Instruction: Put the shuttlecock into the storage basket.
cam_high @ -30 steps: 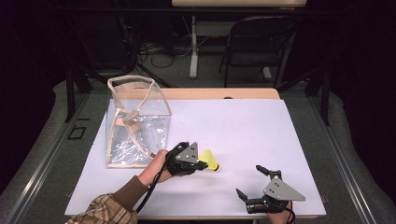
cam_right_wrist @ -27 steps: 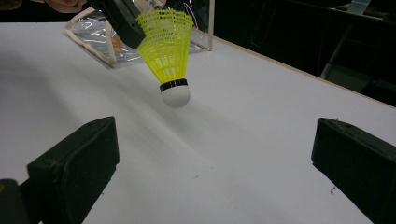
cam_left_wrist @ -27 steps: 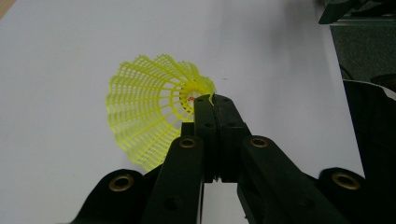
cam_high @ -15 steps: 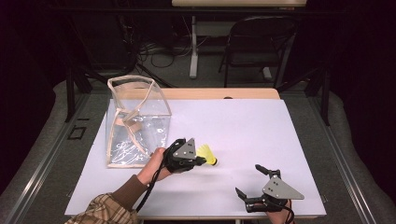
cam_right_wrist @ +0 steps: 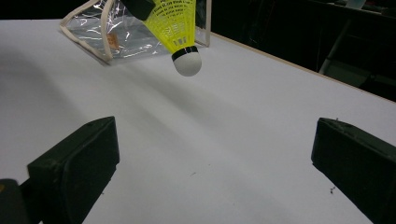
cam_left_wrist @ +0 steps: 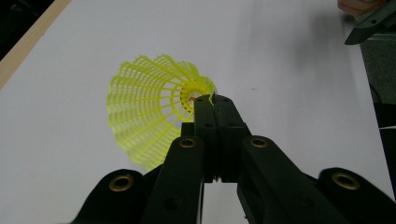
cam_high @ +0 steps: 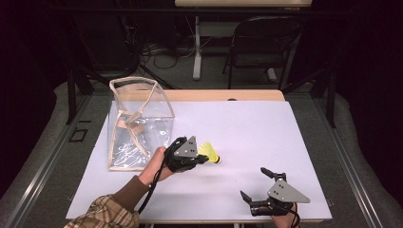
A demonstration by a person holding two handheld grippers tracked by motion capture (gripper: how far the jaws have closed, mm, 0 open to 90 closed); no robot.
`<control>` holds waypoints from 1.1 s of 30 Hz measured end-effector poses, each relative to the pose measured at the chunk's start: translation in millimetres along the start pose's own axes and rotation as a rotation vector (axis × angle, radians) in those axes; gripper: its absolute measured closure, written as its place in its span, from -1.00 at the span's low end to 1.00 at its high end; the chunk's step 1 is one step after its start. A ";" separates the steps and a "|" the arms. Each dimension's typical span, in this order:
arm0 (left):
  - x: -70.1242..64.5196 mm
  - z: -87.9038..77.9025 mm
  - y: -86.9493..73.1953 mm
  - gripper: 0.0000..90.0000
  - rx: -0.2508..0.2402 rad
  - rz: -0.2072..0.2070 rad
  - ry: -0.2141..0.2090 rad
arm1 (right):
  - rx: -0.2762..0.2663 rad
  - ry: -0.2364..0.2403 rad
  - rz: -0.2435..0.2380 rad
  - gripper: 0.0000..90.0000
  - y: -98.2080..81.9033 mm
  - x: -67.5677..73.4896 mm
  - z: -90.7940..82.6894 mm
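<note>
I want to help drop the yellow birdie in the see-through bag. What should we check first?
1. Left tongs shut on the shuttlecock skirt edge: ok.
2. Shuttlecock lifted clear of the table, white tip hanging free: ok, judging by the right gripper view.
3. Clear bag standing with its mouth open at the top: ok.
4. Path from shuttlecock to bag free of things: ok.
5. Right tongs open and out of the way, near the table's front edge: ok.
6. Grip firm enough for the trip: cannot tell; only the thin mesh rim is pinched.

- Left gripper (cam_high: pixel 202 160): black, grey three-cornered plate on top, brass-ringed screw holes behind its jaws, black cable.
- Behind it, a plaid sleeve (cam_high: pixel 107 214).
- Right gripper (cam_high: pixel 256 185): black, same plate.
</note>
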State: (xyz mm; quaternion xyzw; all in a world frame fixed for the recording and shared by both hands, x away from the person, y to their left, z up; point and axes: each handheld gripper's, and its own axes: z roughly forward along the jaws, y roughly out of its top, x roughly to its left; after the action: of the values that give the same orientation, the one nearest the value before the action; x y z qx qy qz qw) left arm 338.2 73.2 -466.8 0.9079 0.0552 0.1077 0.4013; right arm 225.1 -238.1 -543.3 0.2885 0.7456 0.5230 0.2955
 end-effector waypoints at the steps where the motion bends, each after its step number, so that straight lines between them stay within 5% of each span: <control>1: 0.2 -0.1 0.1 1.00 -0.001 -0.001 0.001 | 0.000 0.000 -0.002 -0.99 0.2 0.6 0.2; 33: 15.2 -25.3 13.5 1.00 -0.044 0.006 0.080 | 0.003 0.000 -0.007 -0.98 0.4 1.9 -0.4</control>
State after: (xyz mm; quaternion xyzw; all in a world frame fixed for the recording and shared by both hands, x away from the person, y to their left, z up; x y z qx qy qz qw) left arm 347.0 85.1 -438.0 0.8939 0.0660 0.1465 0.4184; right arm 223.6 -236.8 -543.0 0.2864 0.7475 0.5209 0.2966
